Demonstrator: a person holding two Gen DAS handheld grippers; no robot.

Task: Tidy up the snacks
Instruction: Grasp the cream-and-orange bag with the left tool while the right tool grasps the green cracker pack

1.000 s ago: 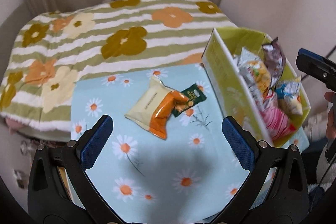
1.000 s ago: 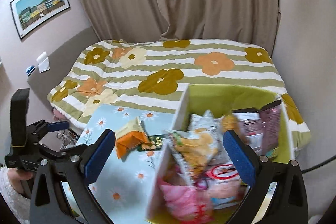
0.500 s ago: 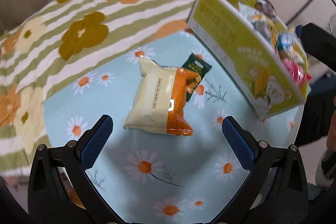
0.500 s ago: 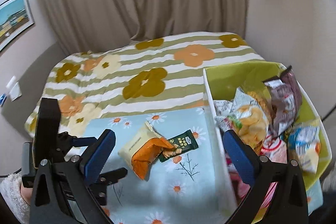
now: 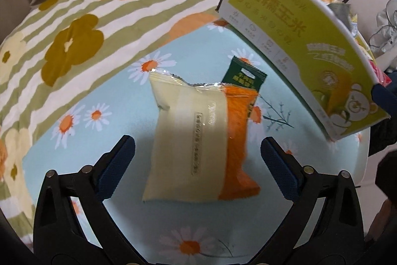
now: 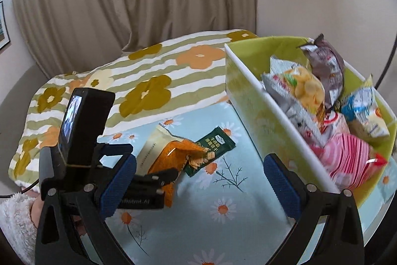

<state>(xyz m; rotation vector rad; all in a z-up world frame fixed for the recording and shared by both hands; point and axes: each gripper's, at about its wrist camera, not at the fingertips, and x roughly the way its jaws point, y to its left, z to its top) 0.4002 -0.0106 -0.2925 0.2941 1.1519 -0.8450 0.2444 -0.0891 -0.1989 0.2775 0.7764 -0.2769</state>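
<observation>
Left wrist view: you're holding the left gripper (image 5: 197,154) with its fingers spread wide, gripping nothing. The cream-and-orange plastic snack pouch (image 5: 198,140) is lying flat on the daisy-print light-blue cloth covering the table (image 5: 119,101), straight ahead and partly between the blue finger pads (image 5: 116,167). Its long axis is running along your approach direction, so the fingers are straddling the short width; the near end is sitting just inside the gap. The dark green foil sachet (image 5: 244,77) is poking out from under the pouch's far right corner, touching it. The lime-green cardboard box with white rim (image 5: 292,41) is standing to the right, apart from the pouch.

Right wrist view: you're keeping the right gripper (image 6: 199,183) wide apart too, carrying nothing. From here the pouch (image 6: 168,153) is lying ahead and left, with the left gripper (image 6: 148,180) already at its near end. The box (image 6: 280,121) is sitting right of centre, full of mixed snack bags (image 6: 305,88).

Judgement: left hand is clearly nearer, so you're best taking the pouch with it. Watch that you aren't dragging the sachet along.
</observation>
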